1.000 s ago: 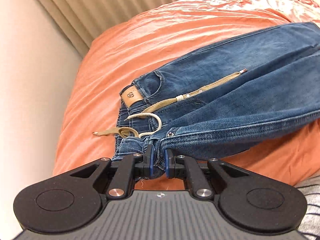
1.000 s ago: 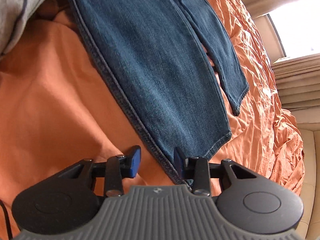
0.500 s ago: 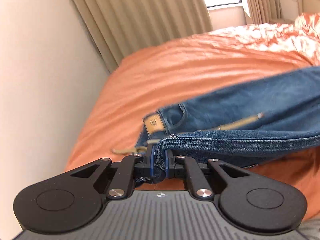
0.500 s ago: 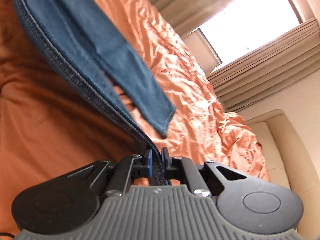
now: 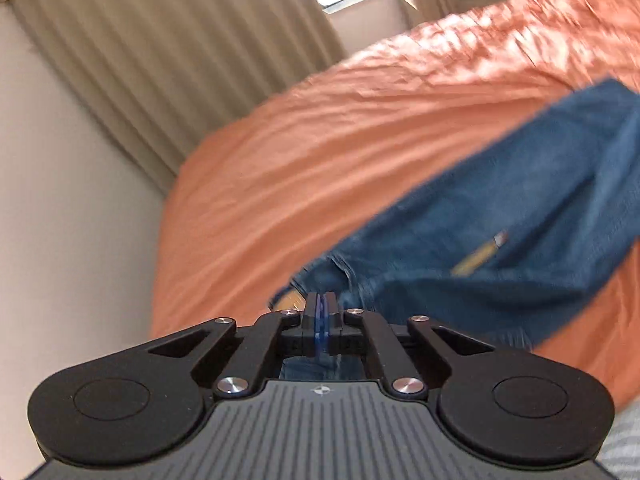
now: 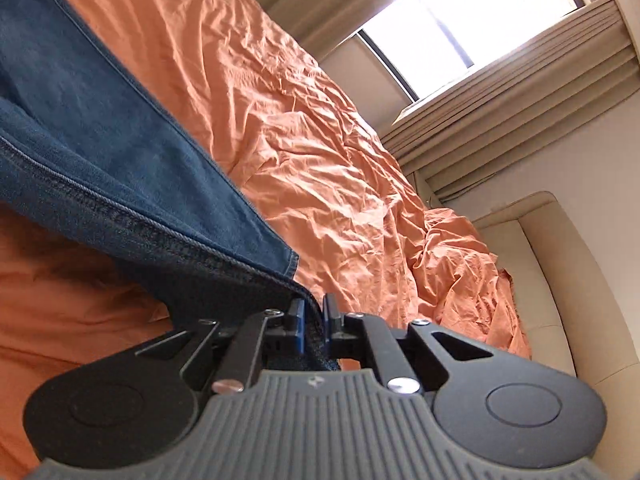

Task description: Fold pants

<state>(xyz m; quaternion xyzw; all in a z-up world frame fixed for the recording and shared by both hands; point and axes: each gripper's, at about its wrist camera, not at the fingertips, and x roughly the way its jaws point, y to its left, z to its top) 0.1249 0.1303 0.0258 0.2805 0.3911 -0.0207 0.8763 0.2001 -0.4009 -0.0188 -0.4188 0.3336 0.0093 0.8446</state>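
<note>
Bedspread (image 6: 328, 152), orange, creased, covering the bed. Curtains (image 5: 132, 72), beige, pleated, beside a bright window (image 6: 472, 20). Armchair (image 6: 560, 280), cream, next to the bed. Jeans (image 5: 500, 216), blue denim, partly raised off the bedspread and hanging between the two grippers; tan drawstring (image 5: 480, 256) lying across them, blurred. Right gripper (image 6: 313, 322): jaws clamped on the seamed leg end of the jeans. Left gripper (image 5: 321, 316): jaws pressed together on the waist end, denim showing behind and below them.
</note>
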